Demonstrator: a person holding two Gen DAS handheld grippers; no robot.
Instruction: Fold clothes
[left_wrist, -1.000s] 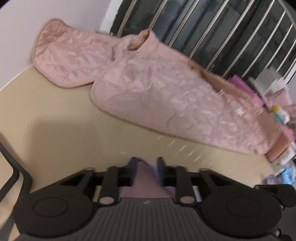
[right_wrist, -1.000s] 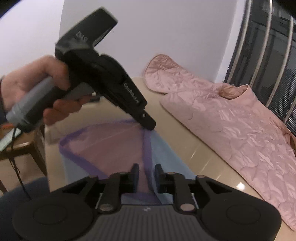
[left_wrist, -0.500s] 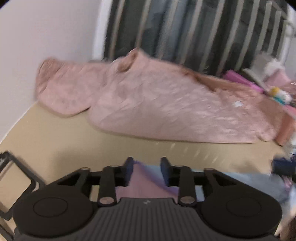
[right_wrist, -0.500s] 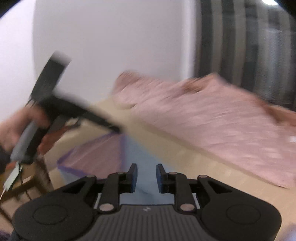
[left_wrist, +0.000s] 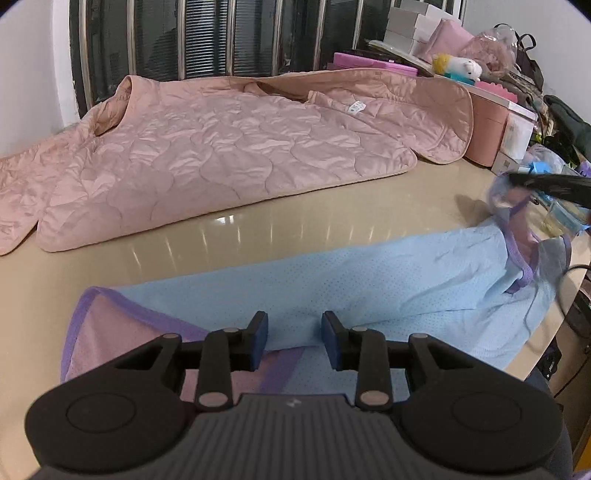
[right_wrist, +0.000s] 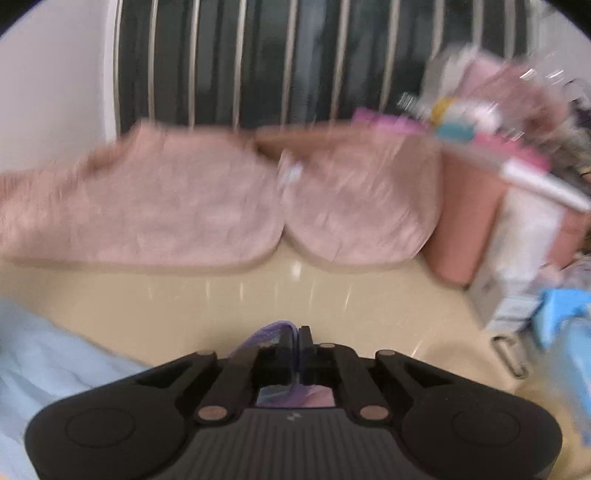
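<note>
Though blurred, right gripper (right_wrist: 295, 341) apparently on hem (right_wrist: 275, 328).

The light was soft and even, indoor. In the left wrist view the picture was sharp; the glossy counter (left_wrist: 258, 229) carried short streaks of glare, and a dark bar at the right edge was smeared. The right wrist view was strongly blurred by motion. Both views bent at the edges, with dark corners.
</note>
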